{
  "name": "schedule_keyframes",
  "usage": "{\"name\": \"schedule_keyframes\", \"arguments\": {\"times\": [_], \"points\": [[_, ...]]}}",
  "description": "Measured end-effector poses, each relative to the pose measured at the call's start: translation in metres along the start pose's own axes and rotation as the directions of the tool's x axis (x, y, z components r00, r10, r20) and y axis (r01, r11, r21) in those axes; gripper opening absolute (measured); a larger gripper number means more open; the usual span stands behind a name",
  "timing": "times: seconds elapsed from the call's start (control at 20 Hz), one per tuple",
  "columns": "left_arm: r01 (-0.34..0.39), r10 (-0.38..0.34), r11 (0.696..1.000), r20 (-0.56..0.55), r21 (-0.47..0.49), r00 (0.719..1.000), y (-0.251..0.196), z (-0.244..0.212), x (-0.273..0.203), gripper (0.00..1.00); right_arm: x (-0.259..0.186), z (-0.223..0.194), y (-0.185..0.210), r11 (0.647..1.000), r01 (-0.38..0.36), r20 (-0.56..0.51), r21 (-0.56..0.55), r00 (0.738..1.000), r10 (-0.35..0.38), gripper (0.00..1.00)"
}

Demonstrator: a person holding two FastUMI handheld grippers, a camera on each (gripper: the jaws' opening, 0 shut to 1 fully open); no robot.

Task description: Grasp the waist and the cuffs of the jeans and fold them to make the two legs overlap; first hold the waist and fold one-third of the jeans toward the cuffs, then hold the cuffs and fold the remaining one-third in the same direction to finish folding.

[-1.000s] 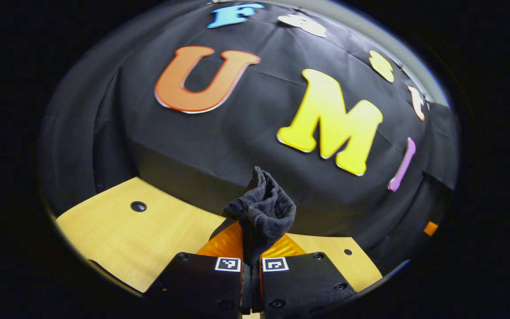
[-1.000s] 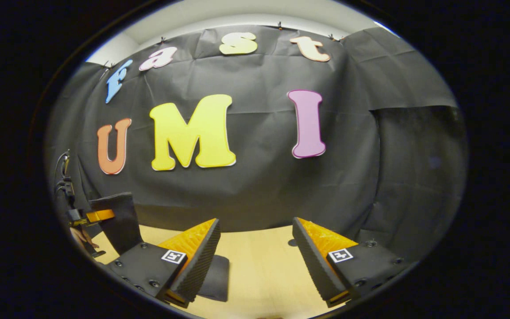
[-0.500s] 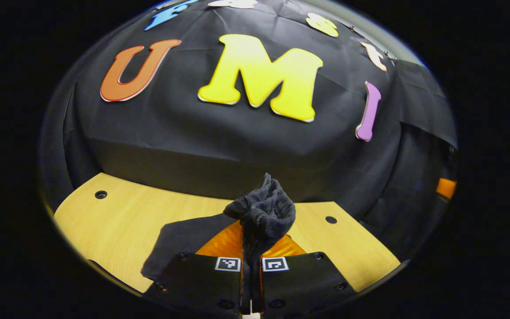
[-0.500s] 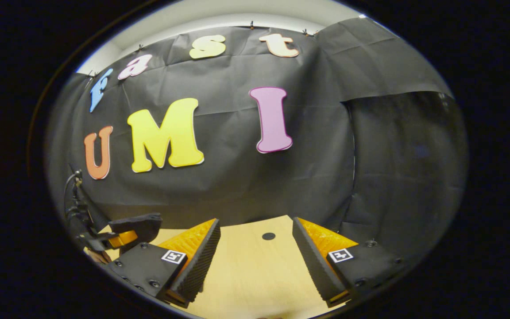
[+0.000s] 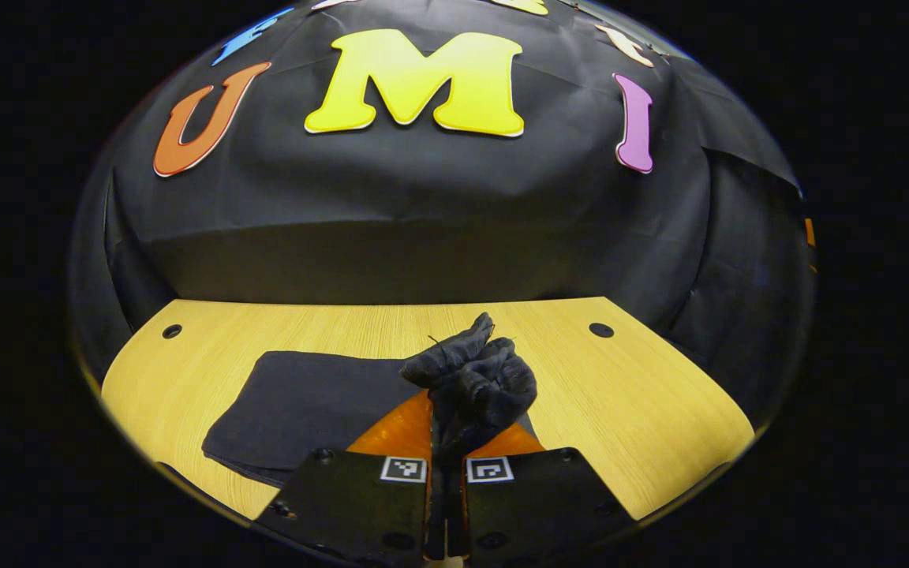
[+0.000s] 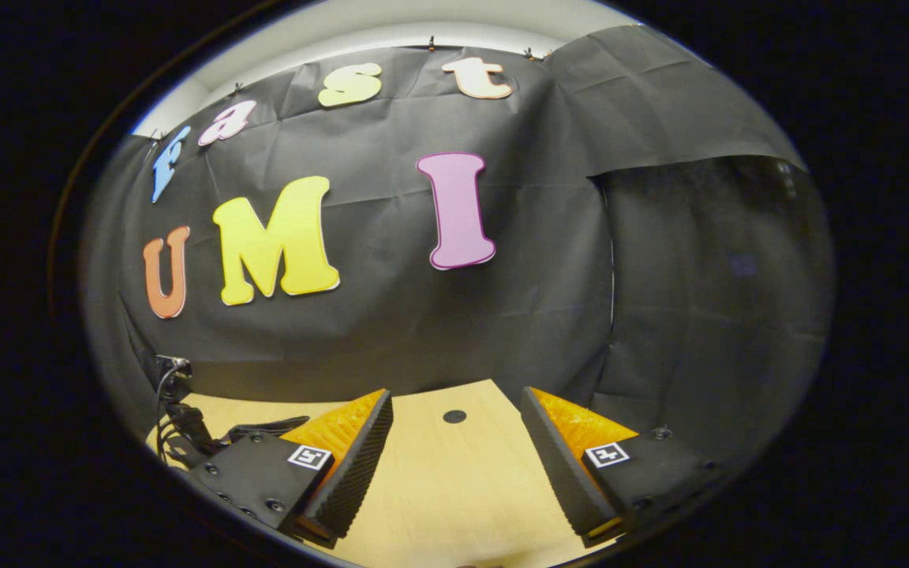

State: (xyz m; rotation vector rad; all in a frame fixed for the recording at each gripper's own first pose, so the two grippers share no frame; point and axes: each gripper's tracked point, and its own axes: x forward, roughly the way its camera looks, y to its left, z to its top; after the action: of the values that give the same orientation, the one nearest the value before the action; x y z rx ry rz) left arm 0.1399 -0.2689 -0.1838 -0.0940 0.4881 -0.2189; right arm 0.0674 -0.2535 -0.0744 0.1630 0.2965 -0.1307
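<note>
In the left gripper view my left gripper [image 5: 447, 442] is shut on a bunched end of the dark jeans [image 5: 472, 383], which sticks up between the orange fingers. Which end it is I cannot tell. The rest of the jeans [image 5: 304, 406] lies flat and folded on the wooden table [image 5: 636, 418], to the left of and under the fingers. In the right gripper view my right gripper [image 6: 454, 465] stands open over bare table [image 6: 454, 489] with nothing between its fingers. The other gripper [image 6: 178, 418], with its cables, shows low at the far left, and a dark strip of jeans [image 6: 269, 428] beside it.
The table has round holes near its back corners [image 5: 601, 330] [image 5: 172, 331] and one ahead of the right gripper [image 6: 454, 416]. The black cloth wall [image 5: 423, 237] closes the back and the sides.
The left gripper has tilted down toward the table with the bunched cloth in it, bringing the flat folded jeans into sight. The right gripper has swung to the right and stayed open.
</note>
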Motion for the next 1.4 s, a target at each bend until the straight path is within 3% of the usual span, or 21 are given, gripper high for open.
{"name": "schedule_keyframes", "arguments": {"times": [0.3, 0.35, 0.45, 0.55, 0.6, 0.75, 0.8, 1.05, 1.4], "points": [[0.015, -0.013, 0.999, -0.039, 0.047, 0.999, -0.012, -0.021, 0.010, 0.08, 0.004, 0.003, -0.010, 1.000, -0.007, -0.010, -0.010, 1.000, 0.007, 1.00], [0.024, -0.021, 0.998, -0.039, 0.057, 0.999, -0.017, -0.022, 0.009, 0.00, 0.003, 0.003, -0.009, 1.000, -0.012, -0.012, -0.012, 1.000, 0.012, 1.00], [0.003, -0.001, 0.998, -0.021, 0.064, 1.000, -0.019, -0.023, 0.007, 0.45, 0.002, 0.003, -0.010, 1.000, -0.018, -0.012, -0.024, 1.000, 0.018, 1.00], [-0.019, 0.020, 0.998, -0.009, 0.067, 1.000, -0.019, -0.021, 0.005, 0.72, 0.003, 0.001, -0.011, 0.999, -0.025, -0.017, -0.036, 1.000, 0.024, 1.00], [-0.012, 0.013, 0.998, -0.010, 0.066, 1.000, -0.023, -0.020, 0.003, 0.67, 0.003, 0.001, -0.011, 0.999, -0.028, -0.022, -0.042, 0.999, 0.027, 1.00], [0.006, -0.008, 0.995, 0.023, 0.103, 1.000, -0.035, -0.007, -0.009, 0.69, 0.003, 0.000, -0.009, 0.999, -0.036, -0.029, -0.038, 0.999, 0.035, 1.00], [0.017, -0.022, 0.994, 0.040, 0.111, 0.999, -0.040, -0.001, -0.014, 0.78, 0.003, -0.001, -0.007, 0.999, -0.041, -0.033, -0.036, 0.999, 0.039, 1.00], [0.057, -0.068, 0.993, 0.105, 0.105, 0.992, -0.058, 0.027, -0.041, 0.83, 0.004, -0.003, 0.011, 0.997, -0.071, -0.033, -0.042, 0.997, 0.070, 1.00], [-0.008, -0.004, 0.998, 0.179, 0.066, 0.984, -0.001, 0.064, -0.073, 0.89, -0.001, -0.011, 0.064, 0.990, -0.137, -0.033, -0.035, 0.990, 0.136, 1.00]]}}
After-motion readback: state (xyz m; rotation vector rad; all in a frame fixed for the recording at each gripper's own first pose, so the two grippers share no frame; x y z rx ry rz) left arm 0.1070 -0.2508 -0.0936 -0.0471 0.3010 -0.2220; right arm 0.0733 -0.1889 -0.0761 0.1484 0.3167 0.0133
